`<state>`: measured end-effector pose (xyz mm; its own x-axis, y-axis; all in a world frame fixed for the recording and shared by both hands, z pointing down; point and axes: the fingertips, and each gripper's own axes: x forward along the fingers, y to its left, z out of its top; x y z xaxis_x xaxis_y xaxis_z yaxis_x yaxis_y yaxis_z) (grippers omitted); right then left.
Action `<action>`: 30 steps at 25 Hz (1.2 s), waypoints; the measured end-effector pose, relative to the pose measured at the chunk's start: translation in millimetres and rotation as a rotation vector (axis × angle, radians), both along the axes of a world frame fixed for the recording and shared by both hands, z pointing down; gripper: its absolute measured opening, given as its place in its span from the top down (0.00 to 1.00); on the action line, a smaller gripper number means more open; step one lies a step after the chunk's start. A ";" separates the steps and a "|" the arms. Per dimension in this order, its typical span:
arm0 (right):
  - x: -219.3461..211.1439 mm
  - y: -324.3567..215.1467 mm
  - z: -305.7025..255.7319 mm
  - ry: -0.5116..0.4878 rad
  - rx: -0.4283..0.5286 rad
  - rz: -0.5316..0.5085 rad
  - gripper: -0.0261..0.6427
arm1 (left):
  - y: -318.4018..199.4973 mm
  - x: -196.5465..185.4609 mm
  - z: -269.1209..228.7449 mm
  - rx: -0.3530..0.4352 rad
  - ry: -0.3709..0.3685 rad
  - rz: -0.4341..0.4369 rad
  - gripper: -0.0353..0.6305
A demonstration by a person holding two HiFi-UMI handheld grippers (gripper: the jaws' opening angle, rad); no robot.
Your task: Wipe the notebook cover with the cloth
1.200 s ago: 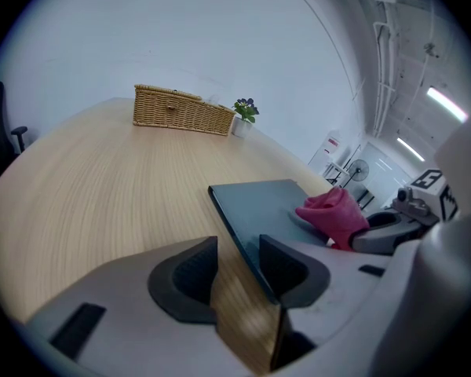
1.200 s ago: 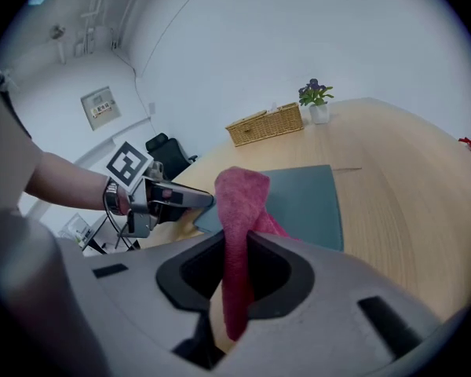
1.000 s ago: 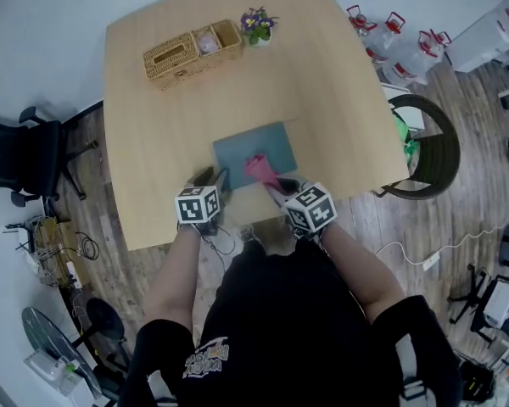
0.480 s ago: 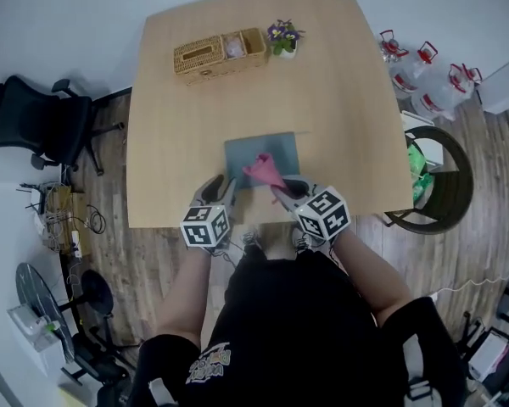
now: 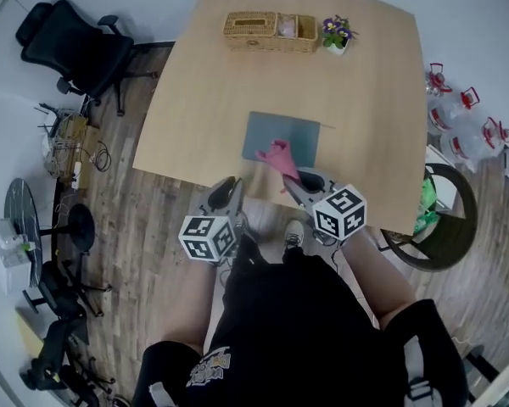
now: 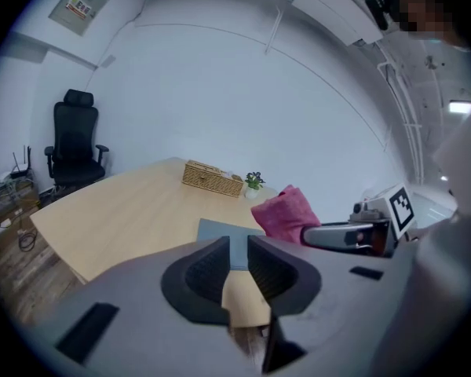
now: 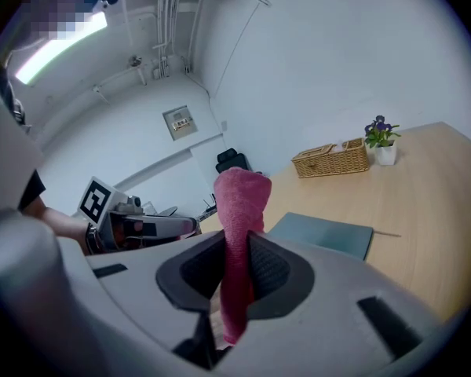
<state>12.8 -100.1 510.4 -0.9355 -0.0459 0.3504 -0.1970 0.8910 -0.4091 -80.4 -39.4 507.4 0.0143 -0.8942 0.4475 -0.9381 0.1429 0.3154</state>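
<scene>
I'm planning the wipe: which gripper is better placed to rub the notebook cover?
Right. The right gripper grips the pink cloth near the grey notebook; the left gripper is empty, its jaws having just been closing.

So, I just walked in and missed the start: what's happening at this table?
A person holds a gripper in each hand. The right gripper is clamped on a pink cloth, held up by the near edge of the grey notebook on the wooden table. The left gripper hangs off the table's near edge. Its jaws have just been closing with nothing between them. No wiping contact shows.
</scene>
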 end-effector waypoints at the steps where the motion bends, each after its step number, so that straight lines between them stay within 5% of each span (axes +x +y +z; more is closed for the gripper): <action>1: -3.2 5.6 1.8 0.001 -0.003 -0.014 0.86 | 9.4 -0.2 -0.7 0.000 -0.006 -0.009 0.86; 9: -31.0 56.9 7.5 0.025 -0.018 -0.075 0.86 | 65.8 -6.3 -4.9 0.003 -0.061 0.002 0.91; 16: -57.0 116.4 -7.3 0.016 -0.004 -0.022 0.86 | 116.5 -29.6 -21.9 0.049 -0.067 0.052 0.93; 25: -39.7 178.2 -31.8 -0.007 0.050 0.172 0.86 | 172.1 -34.2 -36.2 0.112 -0.038 0.183 0.93; 30: 5.0 201.1 -44.5 -0.006 0.096 0.309 0.86 | 182.0 1.6 -39.6 0.139 -0.017 0.305 0.93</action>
<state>17.8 101.1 466.0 -0.8740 -0.3608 0.3254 -0.4622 0.8241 -0.3276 -78.8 142.6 467.8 0.2842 -0.9022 0.3244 -0.9364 -0.1886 0.2958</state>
